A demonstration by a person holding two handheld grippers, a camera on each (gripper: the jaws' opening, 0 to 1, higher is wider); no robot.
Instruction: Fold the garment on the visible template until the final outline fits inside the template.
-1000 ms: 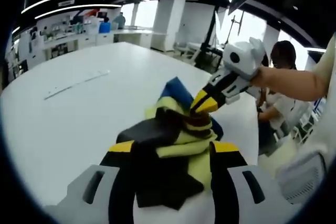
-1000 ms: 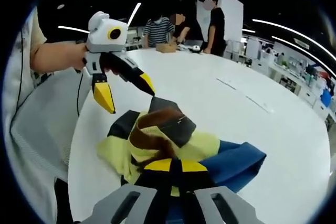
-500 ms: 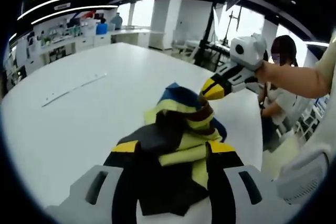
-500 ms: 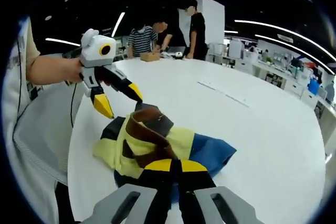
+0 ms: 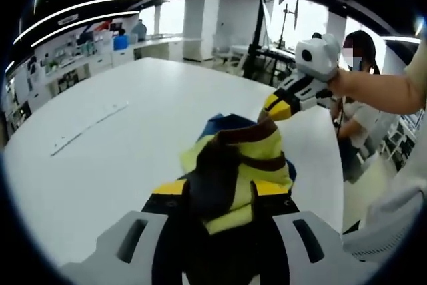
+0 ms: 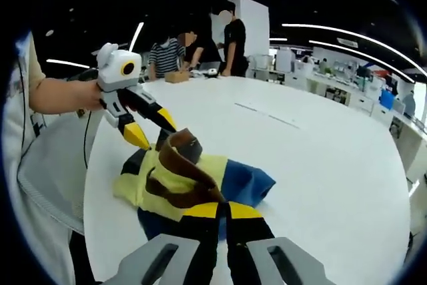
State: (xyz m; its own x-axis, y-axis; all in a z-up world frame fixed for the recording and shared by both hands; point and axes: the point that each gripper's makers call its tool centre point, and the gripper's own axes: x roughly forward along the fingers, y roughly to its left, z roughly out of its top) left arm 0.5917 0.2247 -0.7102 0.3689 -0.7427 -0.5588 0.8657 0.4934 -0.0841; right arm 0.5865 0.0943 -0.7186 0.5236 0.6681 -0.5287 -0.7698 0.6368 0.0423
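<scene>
The left gripper [image 6: 150, 131] and the right gripper [image 5: 275, 107] each pinch the yellow, blue and brown garment [image 6: 200, 181] above the white table [image 6: 320, 165]

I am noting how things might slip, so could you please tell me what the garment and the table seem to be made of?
The garment looks like soft matte cloth, in yellow, blue and brown panels: it drapes and creases where the right gripper pinches it. The table looks like a hard, smooth white top with a faint sheen, perhaps laminate.
</scene>
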